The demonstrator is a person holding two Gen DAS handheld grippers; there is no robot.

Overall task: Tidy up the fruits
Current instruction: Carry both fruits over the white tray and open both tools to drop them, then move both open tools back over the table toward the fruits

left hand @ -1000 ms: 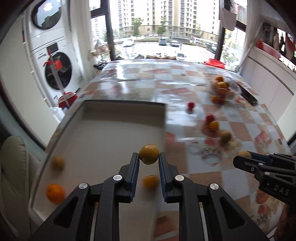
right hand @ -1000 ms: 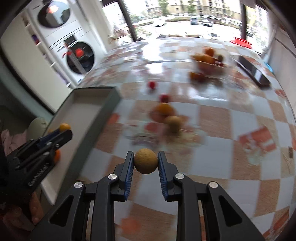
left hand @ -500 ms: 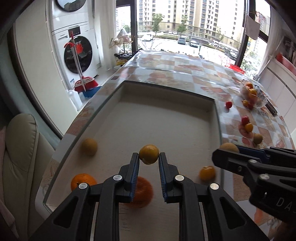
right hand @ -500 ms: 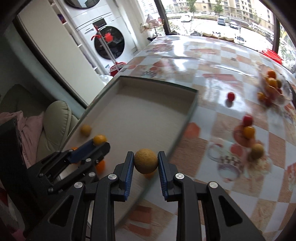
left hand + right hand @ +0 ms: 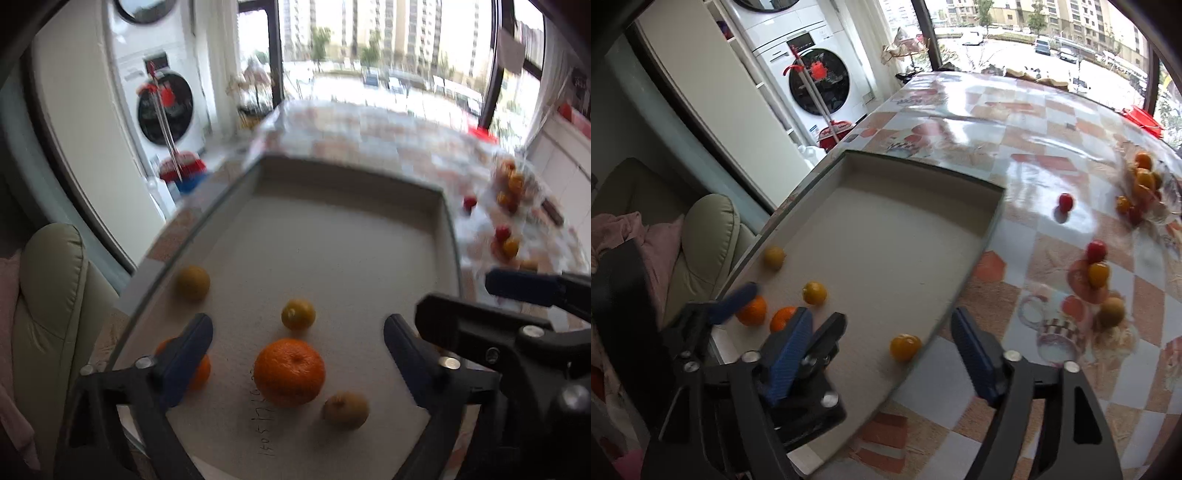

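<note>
Opening both tools over the near end of the grey tray (image 5: 447,236), I have nothing pinched in either one: the left gripper (image 5: 297,343) has its jaws spreading with a small yellow citrus (image 5: 298,314) lying free on the tray floor between and just ahead of the fingers, and the right gripper (image 5: 882,347) is parting too, with only a small orange fruit (image 5: 905,347) resting on the tray below the gap, close to the tray's right wall. What my next reach turns on, I judge, is that the loose fruit lies out on the checked tablecloth (image 5: 1052,387) to the right of the tray, so my right hand is the nearer one. Closest is a tan round fruit (image 5: 1111,312), with a yellow-orange one (image 5: 1097,274) and a red one (image 5: 1096,249) touching just beyond it; another red one (image 5: 1065,202) sits apart, farther off. All are small, round and smooth, with no long axis to line up on. A clear bowl (image 5: 1171,199) holding more fruit stands at the far right.
</note>
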